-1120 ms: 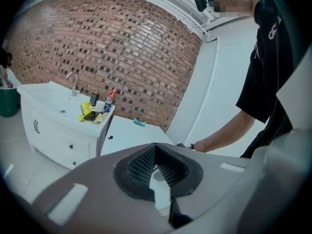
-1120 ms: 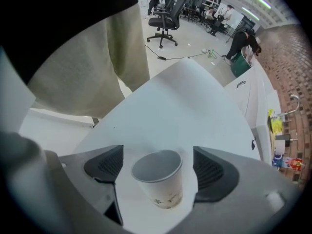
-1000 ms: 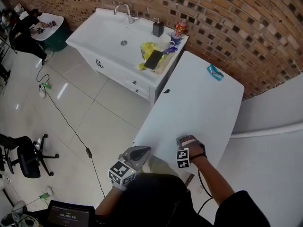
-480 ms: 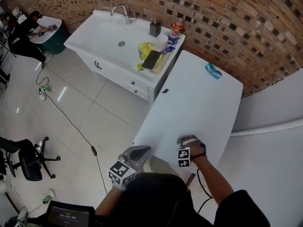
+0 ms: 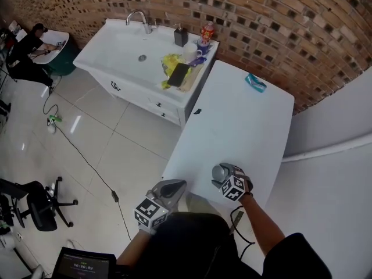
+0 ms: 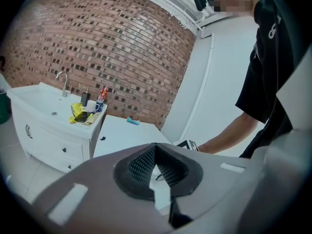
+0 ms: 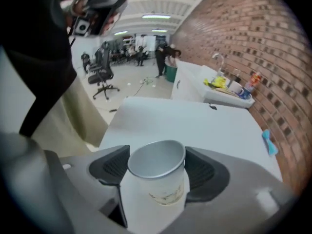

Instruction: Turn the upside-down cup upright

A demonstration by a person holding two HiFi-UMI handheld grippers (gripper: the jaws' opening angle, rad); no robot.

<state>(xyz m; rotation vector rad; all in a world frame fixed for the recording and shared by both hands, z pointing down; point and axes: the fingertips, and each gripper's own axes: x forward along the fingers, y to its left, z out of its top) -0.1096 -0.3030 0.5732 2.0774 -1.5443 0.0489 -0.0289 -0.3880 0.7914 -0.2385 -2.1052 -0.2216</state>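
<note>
A white paper cup (image 7: 157,191) with a silvery inside sits between the pads of my right gripper (image 7: 157,167), gripped by its wall, with the open rim facing away from the camera. In the head view the right gripper (image 5: 224,176) hangs just above the near end of the white table (image 5: 244,115), rolled over so its marker cube is tilted. My left gripper (image 5: 171,186) stays off the table's near left corner. In the left gripper view its fingertips (image 6: 155,146) meet, with nothing held.
A small blue object (image 5: 254,82) lies at the table's far end. Left of the table stands a white sink cabinet (image 5: 116,68) with a yellow cloth (image 5: 170,63), a mug (image 5: 190,52), a bottle (image 5: 207,31) and a soap dispenser (image 5: 180,36). A cable (image 5: 87,161) crosses the floor.
My right gripper has lifted off the table and rolled over with the cup in it, its marker cube now tilted. The left gripper has stayed in place.
</note>
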